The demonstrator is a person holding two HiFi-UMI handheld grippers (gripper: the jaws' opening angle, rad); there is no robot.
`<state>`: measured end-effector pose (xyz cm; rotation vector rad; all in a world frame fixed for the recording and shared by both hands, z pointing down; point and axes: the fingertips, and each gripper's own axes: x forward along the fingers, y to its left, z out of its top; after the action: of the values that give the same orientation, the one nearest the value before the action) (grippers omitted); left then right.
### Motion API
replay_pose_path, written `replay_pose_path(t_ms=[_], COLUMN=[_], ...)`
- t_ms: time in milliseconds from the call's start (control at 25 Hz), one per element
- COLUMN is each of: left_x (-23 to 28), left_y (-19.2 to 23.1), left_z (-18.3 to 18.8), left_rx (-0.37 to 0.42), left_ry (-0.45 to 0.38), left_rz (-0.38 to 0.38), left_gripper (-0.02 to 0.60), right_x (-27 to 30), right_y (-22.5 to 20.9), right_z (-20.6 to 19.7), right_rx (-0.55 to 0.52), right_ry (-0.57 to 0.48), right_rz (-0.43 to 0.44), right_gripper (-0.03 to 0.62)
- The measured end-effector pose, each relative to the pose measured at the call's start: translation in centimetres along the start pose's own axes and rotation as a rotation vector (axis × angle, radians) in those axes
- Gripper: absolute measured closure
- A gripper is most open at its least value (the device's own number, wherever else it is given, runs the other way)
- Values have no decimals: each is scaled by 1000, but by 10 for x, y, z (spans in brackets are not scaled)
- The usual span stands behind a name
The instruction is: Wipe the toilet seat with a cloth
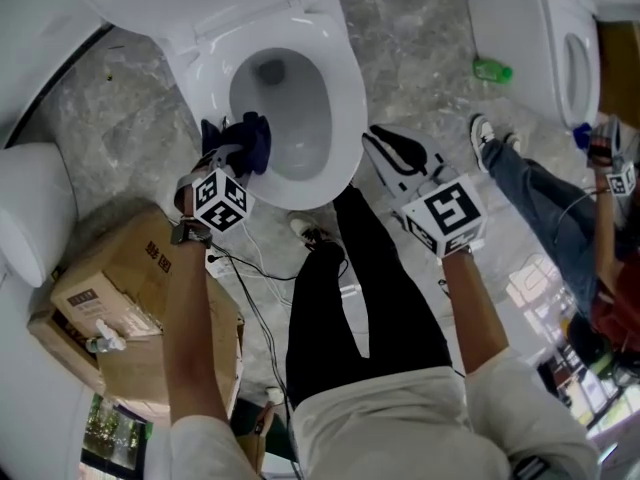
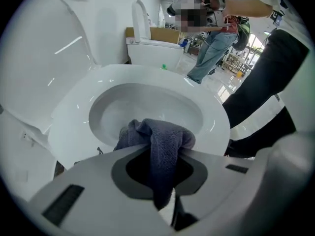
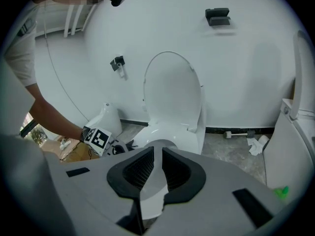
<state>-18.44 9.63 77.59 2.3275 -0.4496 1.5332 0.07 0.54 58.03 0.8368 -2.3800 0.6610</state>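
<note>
A white toilet stands with its lid (image 2: 44,58) raised and its seat (image 1: 345,98) down. A dark blue cloth (image 1: 245,140) rests on the seat's front left rim, bunched over the edge of the bowl. My left gripper (image 1: 232,150) is shut on that cloth (image 2: 162,146), which hangs down between the jaws with the seat (image 2: 216,117) just beyond. My right gripper (image 1: 378,140) hovers off the seat's right front edge, apart from it. In the right gripper view, the right gripper (image 3: 157,168) has only a narrow gap between its jaws, and nothing lies in it.
A cardboard box (image 1: 120,298) sits at the lower left beside a white fixture (image 1: 30,218). Cables (image 1: 250,278) trail over the floor by my black-trousered leg (image 1: 350,298). A second toilet (image 1: 560,48), a green bottle (image 1: 492,69) and another person (image 1: 540,188) are at the right.
</note>
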Motion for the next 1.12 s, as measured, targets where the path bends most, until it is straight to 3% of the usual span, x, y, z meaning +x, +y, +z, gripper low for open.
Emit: replay_pose_path(t_ms=[480, 920, 1120], left_x=[-3, -4, -5], left_y=[77, 149, 181], left_z=[1, 23, 47], left_rx=[-14, 31, -48], left_ry=[29, -33, -118], left_rz=[90, 263, 325], left_gripper=[543, 543, 543], right_x=[18, 24, 23], right_y=[-18, -35, -43], right_z=[24, 27, 33], right_rx=[-23, -48, -44], right_ry=[14, 65, 36], right_rz=[55, 73, 62], right_gripper=[523, 523, 523])
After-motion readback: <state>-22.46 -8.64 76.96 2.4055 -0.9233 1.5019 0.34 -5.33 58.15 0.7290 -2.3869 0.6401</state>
